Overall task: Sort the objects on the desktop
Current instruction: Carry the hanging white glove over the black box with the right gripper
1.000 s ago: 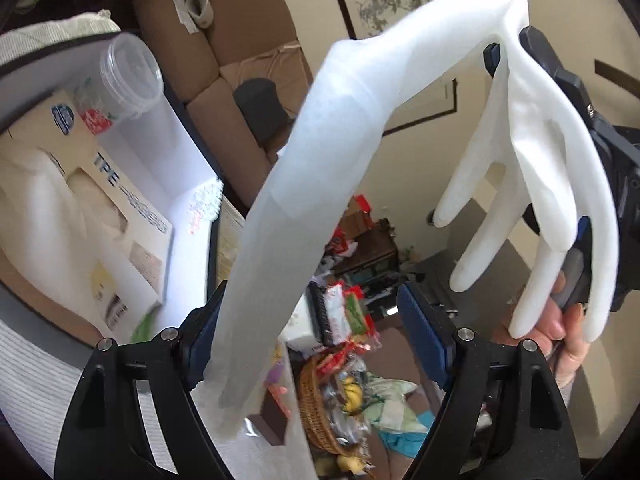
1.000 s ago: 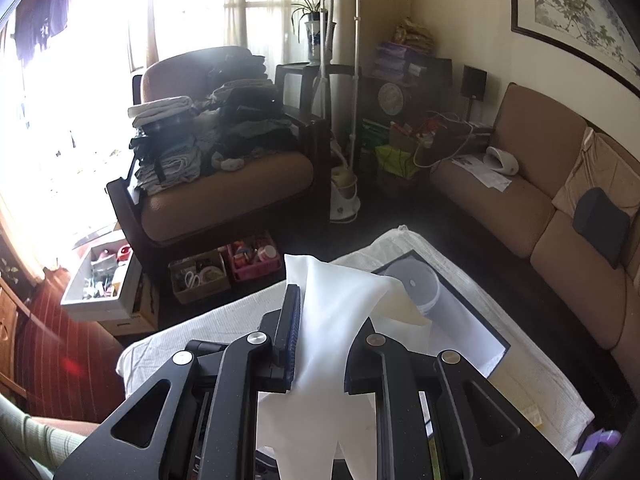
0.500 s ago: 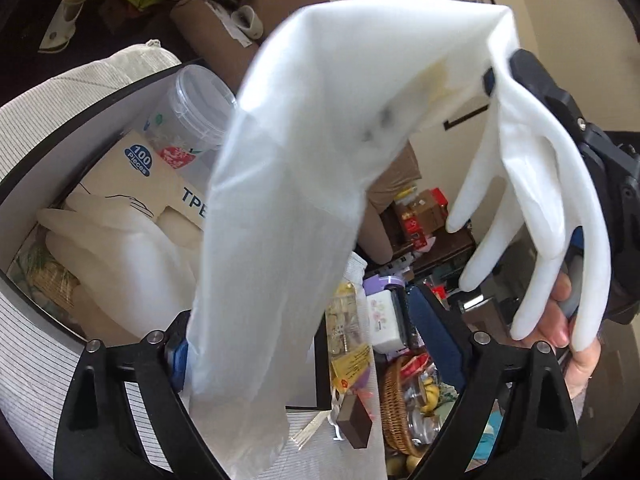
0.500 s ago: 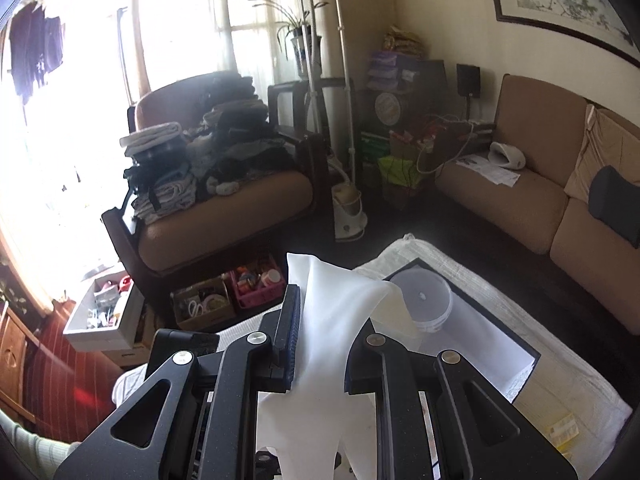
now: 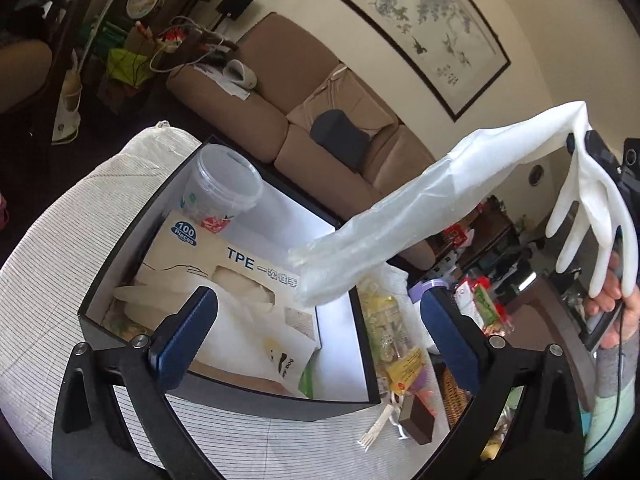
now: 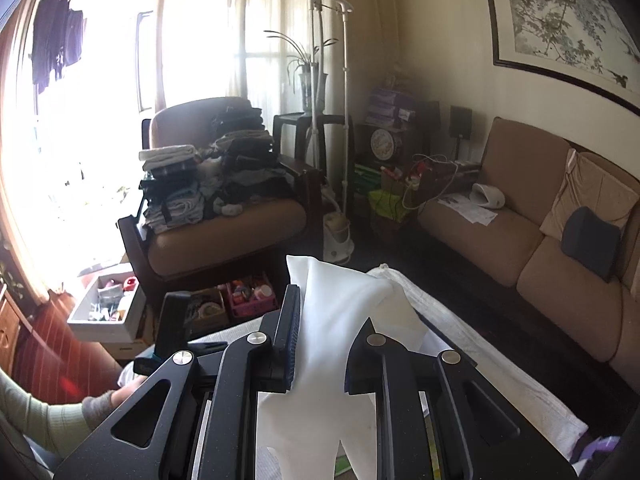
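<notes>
The right gripper (image 6: 320, 344) pinches the white glove (image 5: 420, 216) near its palm. The left gripper (image 5: 316, 336), its jaws just spread wide, holds nothing. The cuff dangles mid-frame, seemingly above the black box (image 5: 224, 388); the limp sleeve could miss it.

Long white glove (image 5: 420, 208) hangs midair over open black box (image 5: 224, 388) (cuff end loose, glove fingers drooping).

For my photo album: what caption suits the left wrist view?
Open left tool above a black box; the right tool holds a long white glove aloft.
</notes>
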The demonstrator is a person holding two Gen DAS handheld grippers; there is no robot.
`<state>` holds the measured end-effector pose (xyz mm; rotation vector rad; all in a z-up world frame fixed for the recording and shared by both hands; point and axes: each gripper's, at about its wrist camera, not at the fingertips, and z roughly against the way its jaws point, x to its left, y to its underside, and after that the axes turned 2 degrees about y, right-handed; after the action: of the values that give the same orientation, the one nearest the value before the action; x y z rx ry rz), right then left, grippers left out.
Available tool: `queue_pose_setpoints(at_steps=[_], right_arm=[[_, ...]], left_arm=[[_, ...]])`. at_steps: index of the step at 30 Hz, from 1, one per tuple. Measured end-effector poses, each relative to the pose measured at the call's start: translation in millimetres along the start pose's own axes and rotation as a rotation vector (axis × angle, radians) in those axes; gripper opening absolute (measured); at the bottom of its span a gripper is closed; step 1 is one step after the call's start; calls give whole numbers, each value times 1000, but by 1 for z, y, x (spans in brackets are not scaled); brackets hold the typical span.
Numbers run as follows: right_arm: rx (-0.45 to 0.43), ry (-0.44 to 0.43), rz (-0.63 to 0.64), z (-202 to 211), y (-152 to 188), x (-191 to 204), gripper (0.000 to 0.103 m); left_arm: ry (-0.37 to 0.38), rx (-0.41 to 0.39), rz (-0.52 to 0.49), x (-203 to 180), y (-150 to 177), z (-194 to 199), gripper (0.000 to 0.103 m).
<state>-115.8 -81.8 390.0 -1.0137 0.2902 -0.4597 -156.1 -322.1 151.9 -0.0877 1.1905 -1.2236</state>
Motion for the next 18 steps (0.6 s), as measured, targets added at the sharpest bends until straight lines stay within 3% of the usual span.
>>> queue_pose_setpoints(at_steps=[12, 18], right_arm=[[108, -34, 22, -25, 34, -6, 16], [106, -55, 38, -11, 45, -9, 16]], left_arm=[[6, 10, 62, 14, -3, 22, 102], [12, 4, 74, 18, -5, 27, 102]])
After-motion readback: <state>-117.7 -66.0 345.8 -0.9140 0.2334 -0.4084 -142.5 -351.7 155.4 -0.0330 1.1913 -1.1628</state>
